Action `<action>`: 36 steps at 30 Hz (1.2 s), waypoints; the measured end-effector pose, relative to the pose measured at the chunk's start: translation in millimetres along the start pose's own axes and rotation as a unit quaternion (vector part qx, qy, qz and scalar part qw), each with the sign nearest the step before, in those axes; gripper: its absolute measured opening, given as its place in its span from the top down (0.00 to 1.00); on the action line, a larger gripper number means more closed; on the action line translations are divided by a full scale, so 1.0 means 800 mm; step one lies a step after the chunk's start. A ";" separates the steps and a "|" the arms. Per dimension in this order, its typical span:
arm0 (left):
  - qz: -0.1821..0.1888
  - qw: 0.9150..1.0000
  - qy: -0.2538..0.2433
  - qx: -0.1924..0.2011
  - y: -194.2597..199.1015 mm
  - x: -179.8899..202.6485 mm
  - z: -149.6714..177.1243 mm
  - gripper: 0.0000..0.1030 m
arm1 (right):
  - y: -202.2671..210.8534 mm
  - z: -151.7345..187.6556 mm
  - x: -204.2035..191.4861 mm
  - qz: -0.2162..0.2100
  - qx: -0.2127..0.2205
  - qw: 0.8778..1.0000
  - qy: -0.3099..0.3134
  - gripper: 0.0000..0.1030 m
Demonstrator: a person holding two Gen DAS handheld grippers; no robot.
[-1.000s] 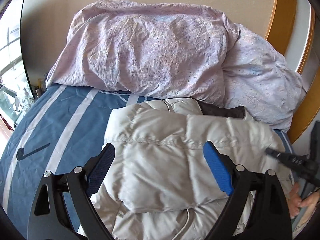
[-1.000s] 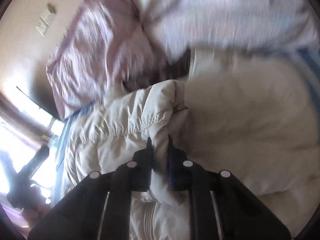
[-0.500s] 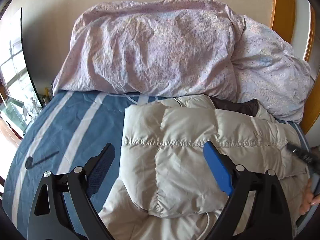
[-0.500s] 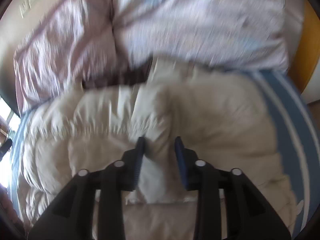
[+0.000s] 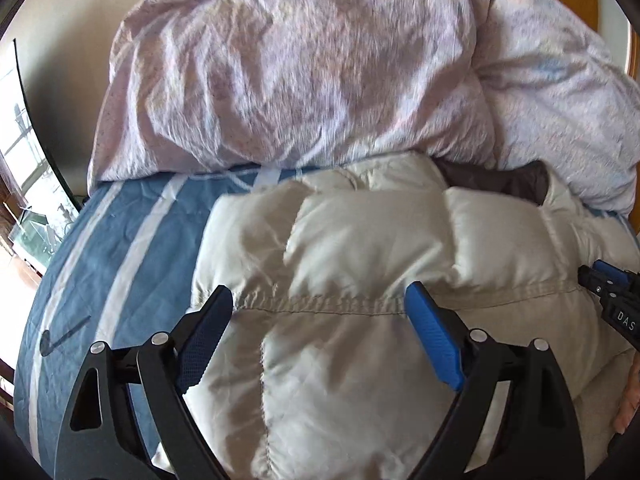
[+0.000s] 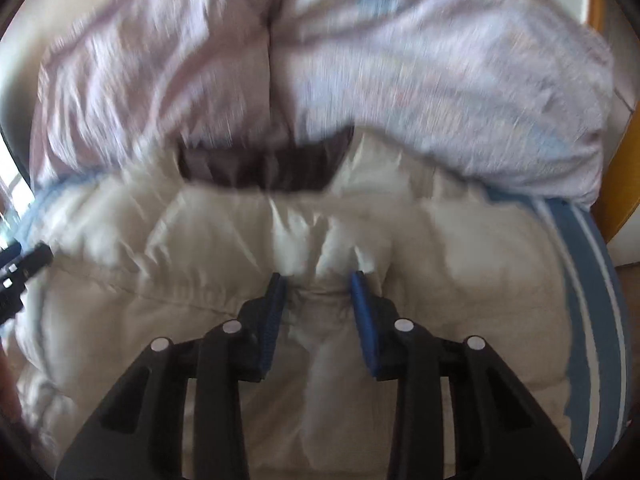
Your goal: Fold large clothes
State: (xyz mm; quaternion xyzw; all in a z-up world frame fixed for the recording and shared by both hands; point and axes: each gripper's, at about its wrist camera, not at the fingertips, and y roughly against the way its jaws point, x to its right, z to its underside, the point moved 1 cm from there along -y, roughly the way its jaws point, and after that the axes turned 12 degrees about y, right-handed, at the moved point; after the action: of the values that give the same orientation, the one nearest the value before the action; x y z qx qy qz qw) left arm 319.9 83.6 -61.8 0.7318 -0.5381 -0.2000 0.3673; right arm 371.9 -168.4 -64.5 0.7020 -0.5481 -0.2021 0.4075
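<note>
Letting go of the folded-over puffer jacket on the bed

The cream jacket [image 5: 360, 280] is lying on the striped bed [image 5: 120, 248]. The right tongs [image 6: 318, 280], having just been closing slightly, are straddling a fabric ridge unpinched; the left tongs [image 5: 320, 304] are hovering spread wide. Next likely calls for gripping the hem.

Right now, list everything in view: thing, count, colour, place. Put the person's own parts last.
puffer jacket: one, cream with dark lining at the collar, lying on the bed in front of the bedding heap.
bedding heap: one bulky pile, pale lilac print, at the head of the bed against the wall.
bed sheet: one, blue with white stripes, under the jacket.
headboard: one, orange wood, right edge.
left claw: one, black with blue pads, jaws wide over the jacket.
right claw: one, black with blue pads, jaws part open around a jacket ridge; they have just been closing.
hand: one, partly visible, far right.
</note>
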 end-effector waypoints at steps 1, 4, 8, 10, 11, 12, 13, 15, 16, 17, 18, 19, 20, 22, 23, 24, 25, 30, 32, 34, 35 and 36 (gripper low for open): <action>-0.002 1.000 -0.001 -0.005 -0.009 0.000 0.003 0.13 | -0.004 0.001 -0.004 0.006 -0.002 1.000 0.008 0.66; -0.006 1.000 0.001 -0.012 -0.025 -0.001 0.008 0.12 | -0.013 0.002 -0.017 0.033 -0.003 0.999 0.032 0.66; -0.016 1.000 0.000 -0.017 -0.043 0.000 0.012 0.09 | -0.022 0.003 -0.014 0.028 0.005 0.999 0.026 0.66; -0.023 1.000 0.000 -0.021 -0.050 0.001 0.014 0.08 | -0.023 0.002 -0.013 0.026 0.007 0.999 0.026 0.65; -0.025 0.999 -0.002 -0.022 -0.050 0.001 0.014 0.08 | -0.022 0.001 -0.012 0.027 0.008 0.999 0.031 0.65; -0.026 0.999 -0.003 -0.022 -0.046 0.001 0.014 0.08 | -0.019 0.000 -0.011 0.026 0.009 0.999 0.032 0.65; -0.024 0.999 -0.002 -0.023 -0.041 -0.002 0.014 0.09 | -0.011 0.000 -0.012 0.024 0.011 0.999 0.032 0.64; -0.008 1.000 0.011 -0.024 -0.019 -0.015 0.015 0.11 | 0.016 0.006 -0.007 0.011 0.028 0.999 0.021 0.63; -0.001 1.000 0.013 -0.022 -0.011 -0.019 0.015 0.11 | 0.028 0.010 -0.005 0.006 0.036 0.999 0.016 0.63; 0.005 1.000 0.014 -0.015 0.003 -0.026 0.016 0.11 | 0.036 0.013 -0.004 0.003 0.041 0.999 0.015 0.63; 0.006 1.000 0.012 -0.004 0.014 -0.032 0.017 0.11 | 0.047 0.018 -0.003 -0.002 0.047 0.999 0.018 0.63; 0.003 1.000 0.006 0.005 0.023 -0.036 0.019 0.11 | 0.052 0.021 -0.004 -0.003 0.049 0.999 0.021 0.63; 0.000 1.000 0.002 0.009 0.026 -0.039 0.021 0.11 | 0.056 0.026 -0.006 -0.003 0.045 0.999 0.028 0.63; -0.013 1.000 -0.007 0.005 0.024 -0.043 0.027 0.11 | 0.046 0.035 -0.011 0.006 0.023 0.999 0.043 0.62; -0.022 1.000 -0.013 -0.003 0.016 -0.044 0.030 0.11 | 0.033 0.040 -0.017 0.012 0.006 0.998 0.055 0.61; -0.034 0.999 -0.016 -0.012 0.005 -0.045 0.034 0.11 | 0.025 0.045 -0.022 0.016 0.000 0.998 0.065 0.61; -0.033 0.999 -0.012 -0.024 -0.006 -0.047 0.038 0.11 | 0.019 0.048 -0.028 0.025 0.001 0.997 0.074 0.61; -0.025 0.999 0.008 -0.034 -0.017 -0.054 0.041 0.09 | 0.016 0.046 -0.030 0.028 0.000 0.997 0.071 0.59; -0.025 0.999 0.010 -0.031 -0.016 -0.055 0.042 0.09 | 0.028 0.046 -0.020 0.013 0.012 0.999 0.044 0.60; -0.024 0.999 0.013 -0.032 -0.016 -0.056 0.044 0.09 | 0.034 0.046 -0.012 0.010 0.020 0.999 0.027 0.60; -0.025 0.999 0.014 -0.032 -0.016 -0.056 0.044 0.08 | 0.027 0.047 -0.013 0.012 0.008 0.999 0.031 0.56; -0.026 0.999 0.014 -0.032 -0.017 -0.055 0.044 0.07 | 0.016 0.050 -0.015 0.009 -0.004 0.999 0.037 0.52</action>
State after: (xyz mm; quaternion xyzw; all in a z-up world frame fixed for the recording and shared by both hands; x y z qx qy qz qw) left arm 289.0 115.4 -99.4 0.7362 -0.5071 -0.2165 0.3924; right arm 331.3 -172.2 -79.5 0.7020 -0.5383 -0.1744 0.4324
